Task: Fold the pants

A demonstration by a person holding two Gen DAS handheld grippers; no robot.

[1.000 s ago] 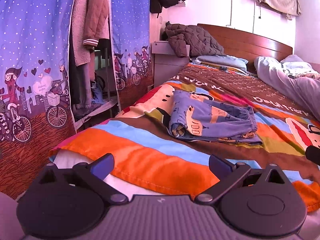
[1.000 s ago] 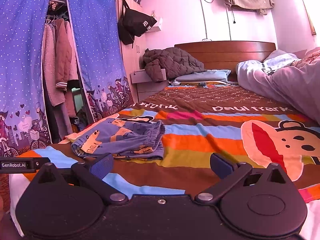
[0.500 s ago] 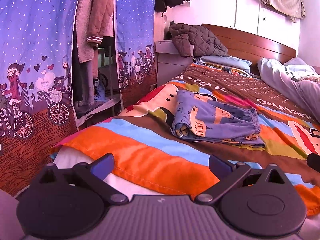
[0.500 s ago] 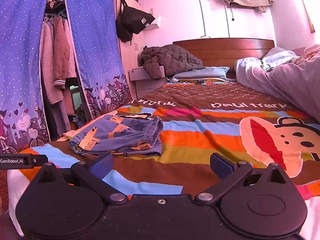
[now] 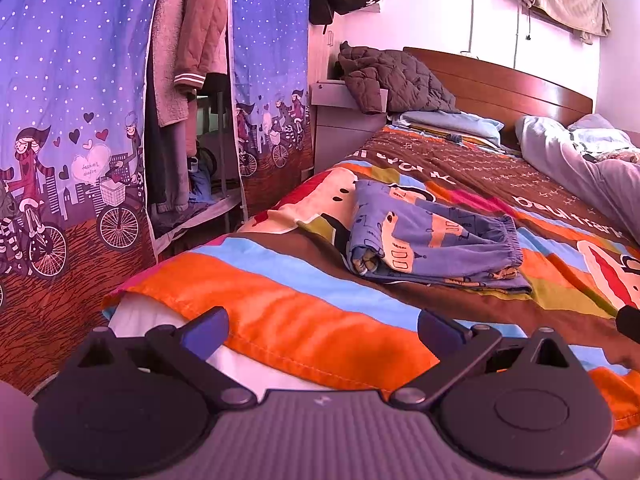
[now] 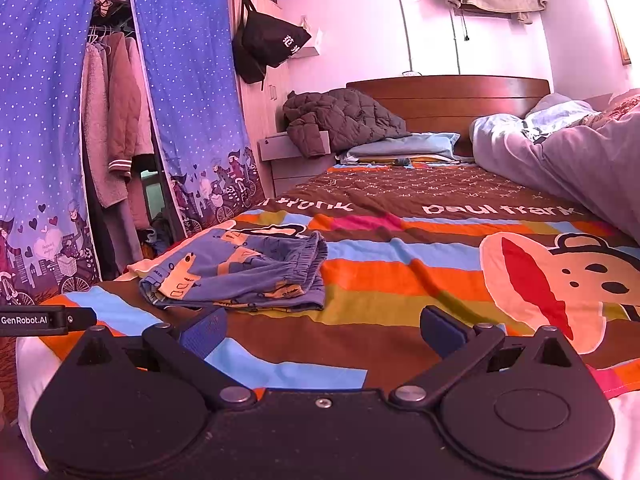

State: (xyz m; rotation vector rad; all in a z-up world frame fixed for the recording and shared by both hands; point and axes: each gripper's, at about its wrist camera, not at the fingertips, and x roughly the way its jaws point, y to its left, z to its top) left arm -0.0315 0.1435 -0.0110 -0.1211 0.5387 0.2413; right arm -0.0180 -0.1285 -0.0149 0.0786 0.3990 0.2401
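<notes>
Blue patterned pants (image 5: 432, 246) lie folded in a flat bundle on the striped bedspread (image 5: 312, 312), elastic waistband toward the right. From the right wrist they show as the same bundle (image 6: 240, 272) ahead and to the left. My left gripper (image 5: 322, 326) is open, held back near the bed's foot edge, nothing between its blue fingertips (image 5: 206, 330). Just as open and empty, my right gripper (image 6: 322, 326) hangs over the bedspread (image 6: 400, 272), short of the pants. The left gripper's side (image 6: 36, 320) shows at the left edge of the right wrist view.
A blue starry wardrobe curtain (image 5: 68, 120) with hanging coats (image 5: 188, 60) stands left of the bed. A dark quilted jacket (image 6: 340, 120) rests on the nightstand by the wooden headboard (image 6: 448, 92). A grey duvet (image 6: 568, 168) is heaped on the bed's right side.
Both grippers have shifted slightly, so the pants sit a little nearer and lower in each view. The pants lie as before, and both grippers stay open.
</notes>
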